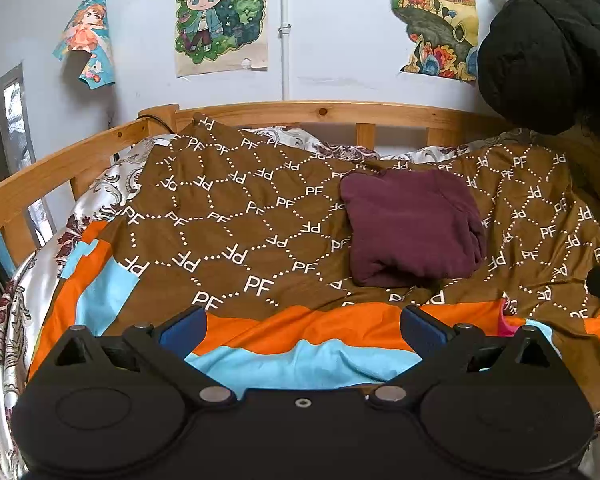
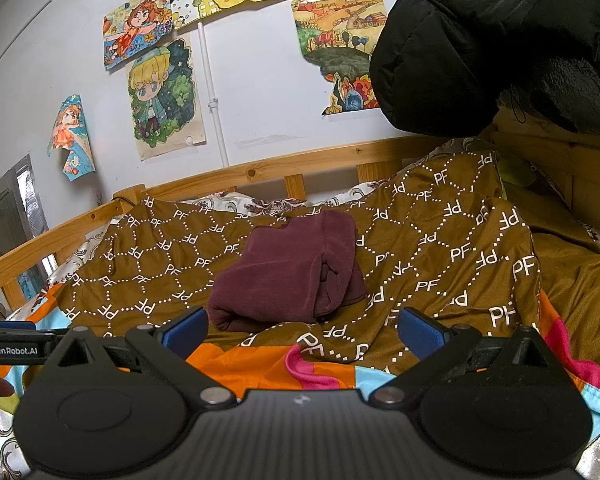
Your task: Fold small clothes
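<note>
Both grippers, left gripper [image 1: 303, 330] and right gripper [image 2: 303, 330], hang released; the folded sweater [image 1: 414, 226] at 12 o'clock could unroll if nudged.

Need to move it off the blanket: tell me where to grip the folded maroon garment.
Grip the maroon garment at its thick rolled near edge, coming in low from the front with the open right tongs. That fold faces them and bundles the layers; the right side shows loose open flaps.

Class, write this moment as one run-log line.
left gripper: open, empty | right gripper: open, empty | maroon garment: folded, on brown bedspread, untouched
</note>
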The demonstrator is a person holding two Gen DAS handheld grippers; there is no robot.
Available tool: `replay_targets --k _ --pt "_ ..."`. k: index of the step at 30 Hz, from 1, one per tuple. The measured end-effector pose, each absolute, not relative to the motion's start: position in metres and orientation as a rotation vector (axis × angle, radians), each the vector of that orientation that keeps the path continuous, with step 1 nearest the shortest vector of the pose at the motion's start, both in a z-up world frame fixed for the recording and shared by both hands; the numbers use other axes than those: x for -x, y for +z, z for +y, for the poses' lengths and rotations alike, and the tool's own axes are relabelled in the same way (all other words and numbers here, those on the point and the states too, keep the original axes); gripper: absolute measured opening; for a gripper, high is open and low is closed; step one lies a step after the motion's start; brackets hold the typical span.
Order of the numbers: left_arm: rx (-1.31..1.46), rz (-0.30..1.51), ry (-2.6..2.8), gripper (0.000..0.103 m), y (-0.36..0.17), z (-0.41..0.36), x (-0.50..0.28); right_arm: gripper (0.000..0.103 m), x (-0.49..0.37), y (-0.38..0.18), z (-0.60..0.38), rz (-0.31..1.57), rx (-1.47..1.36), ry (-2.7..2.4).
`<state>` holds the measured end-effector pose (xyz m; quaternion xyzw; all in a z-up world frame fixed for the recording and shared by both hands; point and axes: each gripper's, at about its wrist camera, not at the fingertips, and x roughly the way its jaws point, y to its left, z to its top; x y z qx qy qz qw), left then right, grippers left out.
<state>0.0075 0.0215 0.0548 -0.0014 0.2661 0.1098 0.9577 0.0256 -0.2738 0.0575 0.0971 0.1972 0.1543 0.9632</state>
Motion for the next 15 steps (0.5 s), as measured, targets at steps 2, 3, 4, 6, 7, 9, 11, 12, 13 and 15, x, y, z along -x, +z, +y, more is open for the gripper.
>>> replay_targets --k 2,3,4,6,7,9,11,12,13,15 --pt "0.0 0.55 0.222 0.102 0.054 0.022 -0.008 0.103 -0.026 0.057 -0.274 0.4 -0.197 0.312" --pt "0.0 0.553 0.223 0.102 0.054 0.022 -0.009 0.103 -0.026 0.057 -0.274 0.4 -0.197 0.312" --pt "0.003 0.554 0.224 0.102 0.054 0.023 -0.008 0.103 -0.026 0.057 -0.274 0.402 -0.197 0.312" --pt "0.004 0.556 0.227 0.102 0.053 0.023 -0.008 0.103 -0.027 0.055 -0.274 0.407 -0.197 0.312" --pt "0.005 0.556 0.228 0.102 0.053 0.023 -0.008 0.103 -0.027 0.054 -0.273 0.41 -0.197 0.312" --pt "0.008 0.556 0.234 0.102 0.053 0.024 -0.008 0.103 -0.029 0.051 -0.273 0.417 -0.195 0.31" --pt "0.009 0.56 0.24 0.102 0.052 0.026 -0.009 0.103 -0.029 0.048 -0.272 0.425 -0.195 0.308" --pt "0.01 0.564 0.244 0.102 0.052 0.026 -0.009 0.103 -0.03 0.048 -0.272 0.429 -0.195 0.307" --pt "0.011 0.566 0.246 0.102 0.052 0.026 -0.009 0.103 -0.029 0.047 -0.271 0.432 -0.197 0.306" --pt "0.014 0.569 0.249 0.102 0.052 0.027 -0.01 0.103 -0.029 0.047 -0.271 0.431 -0.2 0.307"
